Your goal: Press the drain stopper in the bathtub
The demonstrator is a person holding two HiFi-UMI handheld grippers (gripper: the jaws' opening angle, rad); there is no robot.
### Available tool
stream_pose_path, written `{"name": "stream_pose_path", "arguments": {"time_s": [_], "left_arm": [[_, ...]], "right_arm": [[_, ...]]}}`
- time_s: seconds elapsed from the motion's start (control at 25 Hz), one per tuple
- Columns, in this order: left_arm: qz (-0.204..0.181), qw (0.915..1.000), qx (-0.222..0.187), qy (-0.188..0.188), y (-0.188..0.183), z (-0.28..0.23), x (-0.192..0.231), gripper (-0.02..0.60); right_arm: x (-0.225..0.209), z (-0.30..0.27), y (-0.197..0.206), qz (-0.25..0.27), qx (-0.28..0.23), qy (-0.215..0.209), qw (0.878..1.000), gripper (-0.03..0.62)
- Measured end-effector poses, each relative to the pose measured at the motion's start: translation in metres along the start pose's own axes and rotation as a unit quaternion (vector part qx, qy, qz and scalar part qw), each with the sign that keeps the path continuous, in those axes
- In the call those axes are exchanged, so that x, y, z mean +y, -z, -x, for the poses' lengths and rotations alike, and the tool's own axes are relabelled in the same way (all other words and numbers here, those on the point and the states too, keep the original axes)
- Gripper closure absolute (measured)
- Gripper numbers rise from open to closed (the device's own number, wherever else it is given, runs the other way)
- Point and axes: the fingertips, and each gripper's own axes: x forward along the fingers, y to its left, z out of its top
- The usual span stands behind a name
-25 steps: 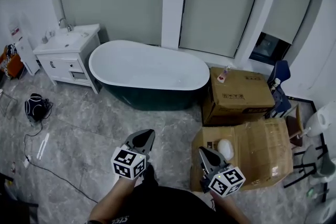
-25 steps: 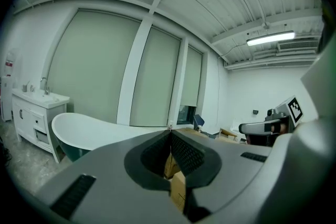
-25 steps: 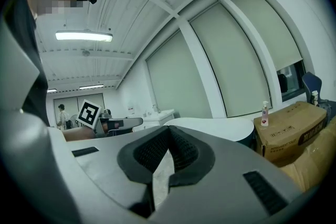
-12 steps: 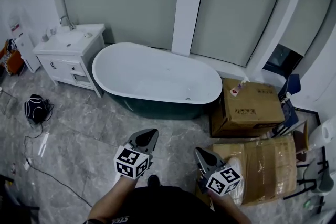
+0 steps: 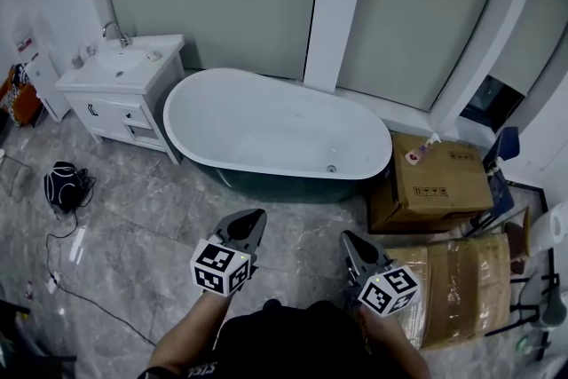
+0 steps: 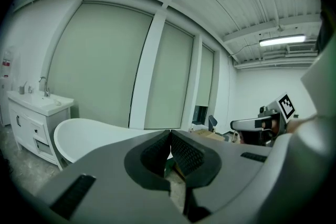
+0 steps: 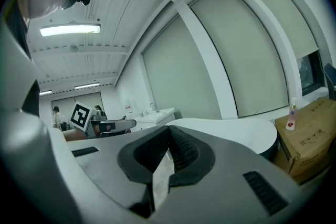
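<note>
Bathtub (image 5: 266,124) now nearer and more central; left gripper (image 5: 256,217) and right gripper (image 5: 347,238) fingers together, empty.

round fitting (image 5: 331,169) on bathtub (image 5: 266,115) rim: too small to identify

Left claw (image 5: 249,224), right claw (image 5: 351,241): both closed, empty, pointing forward.
</note>
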Motion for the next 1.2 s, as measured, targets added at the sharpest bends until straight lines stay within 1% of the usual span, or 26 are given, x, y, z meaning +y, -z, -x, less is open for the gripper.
{"name": "stream_pose_path", "arguments": {"time_s": [0.16,0.32,0.44,0.56,0.72,0.8,0.88,1.0,1.12,1.2], "left_arm": [[0.007,1.0000,0.004,0.002,0.003,-0.012,0.013,0.566],[0.027,0.9996,0.006,0.001,0.006,-0.033,0.024,0.566],[0.036,0.9993,0.007,-0.005,0.005,-0.053,0.034,0.566],[0.035,0.9991,0.005,-0.025,-0.003,-0.081,0.055,0.566],[0.052,0.9972,0.002,-0.055,-0.021,-0.129,0.089,0.566],[0.052,0.9973,0.004,-0.053,-0.035,-0.161,0.097,0.566],[0.042,0.9979,0.003,-0.050,-0.051,-0.192,0.101,0.566],[0.036,0.9974,0.000,-0.062,-0.071,-0.233,0.115,0.566],[0.041,0.9967,0.011,-0.069,-0.078,-0.274,0.128,0.566],[0.043,0.9969,0.018,-0.064,-0.081,-0.303,0.128,0.566]], "right_arm": [[-0.017,-0.009,0.009,-0.010,0.014,0.011,1.000,0.580],[-0.038,-0.026,0.011,-0.032,0.025,0.022,0.999,0.580],[-0.059,-0.047,0.010,-0.041,0.033,0.013,0.998,0.580],[-0.086,-0.080,-0.001,-0.040,0.035,-0.005,0.999,0.580],[-0.127,-0.133,-0.026,-0.041,0.040,-0.032,0.998,0.580],[-0.145,-0.158,-0.044,-0.036,0.041,-0.049,0.997,0.580],[-0.167,-0.178,-0.058,-0.033,0.045,-0.061,0.997,0.580],[-0.204,-0.203,-0.072,-0.050,0.052,-0.069,0.995,0.580],[-0.237,-0.220,-0.087,-0.060,0.048,-0.078,0.994,0.580],[-0.259,-0.227,-0.095,-0.060,0.049,-0.078,0.994,0.580]]}}
